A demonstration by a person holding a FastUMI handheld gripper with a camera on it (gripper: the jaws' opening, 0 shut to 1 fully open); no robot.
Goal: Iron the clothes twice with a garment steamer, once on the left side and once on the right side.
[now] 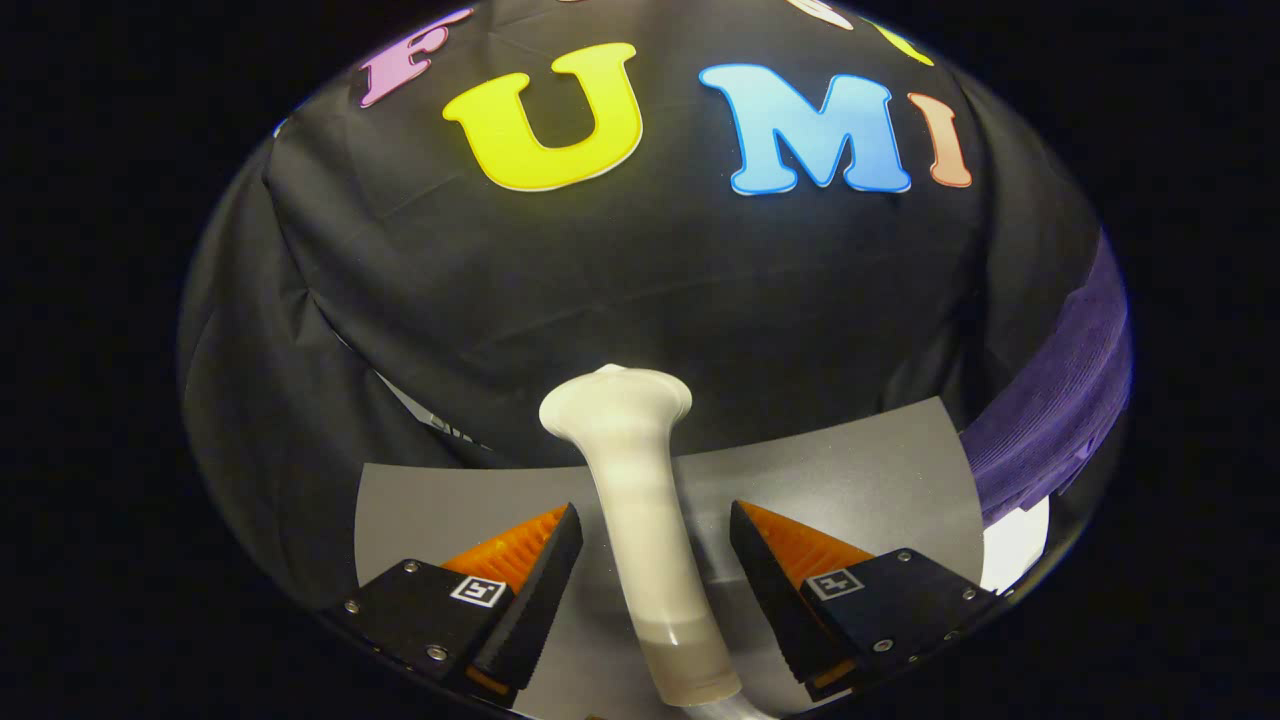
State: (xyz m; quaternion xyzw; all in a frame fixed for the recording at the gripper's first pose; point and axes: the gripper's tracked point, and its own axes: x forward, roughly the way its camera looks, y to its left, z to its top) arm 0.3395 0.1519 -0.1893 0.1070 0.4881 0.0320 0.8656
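We can read no words, brand names or numbers on anything here. The nearest thing to a sign is a pair of small square black-and-white coded markers, one on each finger mount of the hand-held gripper (655, 560); they carry a block pattern, not letters. A scrap of pale print sits at the cloth's lower edge left of the steamer (640, 520), too small to read.

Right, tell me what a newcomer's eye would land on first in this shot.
First the pale garment steamer, standing up between the gripper fingers, its flared head rising beyond their tips; the fingers stand apart with gaps on either side of its handle, so they are open, not gripping. Next the purple garment, hanging off to the right beyond the grey table.
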